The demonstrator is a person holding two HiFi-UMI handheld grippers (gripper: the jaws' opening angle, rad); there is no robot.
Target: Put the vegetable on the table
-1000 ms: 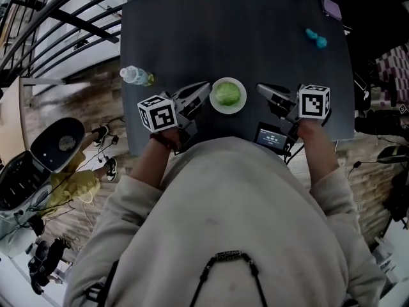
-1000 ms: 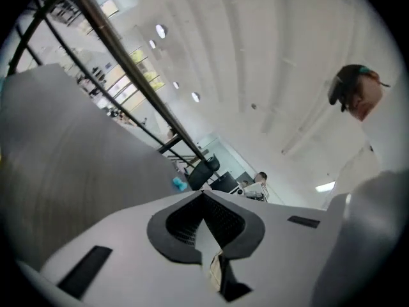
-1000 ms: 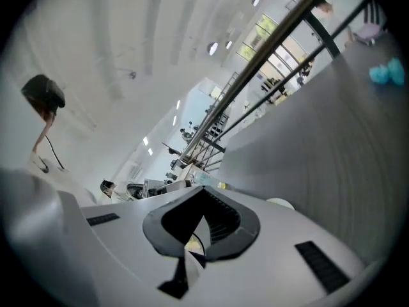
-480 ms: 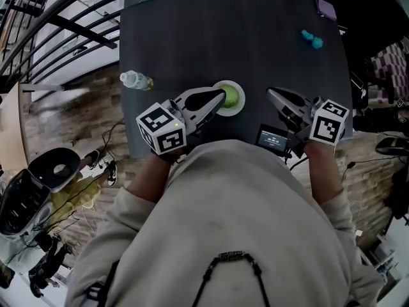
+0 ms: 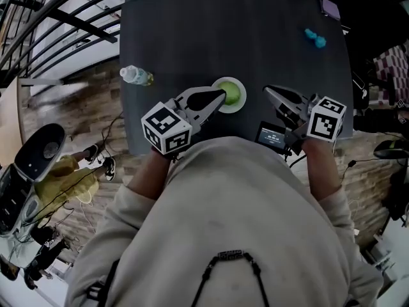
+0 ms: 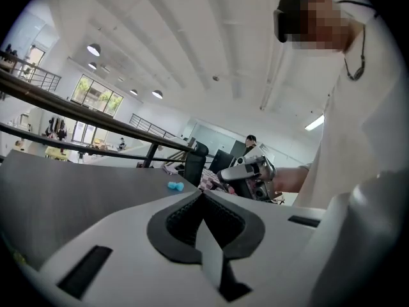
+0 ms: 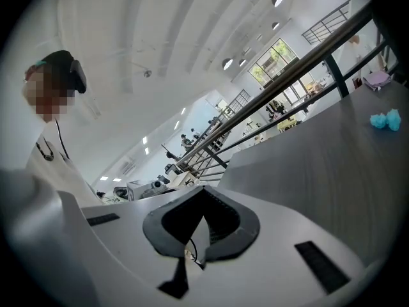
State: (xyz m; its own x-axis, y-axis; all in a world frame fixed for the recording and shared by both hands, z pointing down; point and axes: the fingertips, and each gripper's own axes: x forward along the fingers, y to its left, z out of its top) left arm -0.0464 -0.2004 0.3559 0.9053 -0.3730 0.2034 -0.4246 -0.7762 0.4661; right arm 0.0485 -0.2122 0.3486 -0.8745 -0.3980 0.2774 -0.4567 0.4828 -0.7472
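A green vegetable point(image 5: 231, 92) lies in a small white bowl point(image 5: 238, 105) near the front edge of the dark table point(image 5: 243, 37). My left gripper point(image 5: 222, 95) is shut and empty, and its tip reaches over the bowl's left rim. The right gripper point(image 5: 268, 89) is also shut and empty; it hovers to the right of the bowl, apart from it. In the left gripper view the closed jaws point(image 6: 203, 194) point across the table, with the right gripper point(image 6: 252, 170) in a hand beyond them. In the right gripper view the jaws point(image 7: 203, 203) meet over bare tabletop.
A water bottle point(image 5: 136, 76) lies at the table's left edge. A small blue object point(image 5: 315, 38) sits far right, and a purple item point(image 5: 330, 8) at the far right corner. A small device with a screen point(image 5: 271, 136) rests by the front edge. Railings run along the left.
My left gripper has swung right, so its tip now covers the bowl's left rim. The right gripper has tilted and drifted slightly right and back. Both stay shut.
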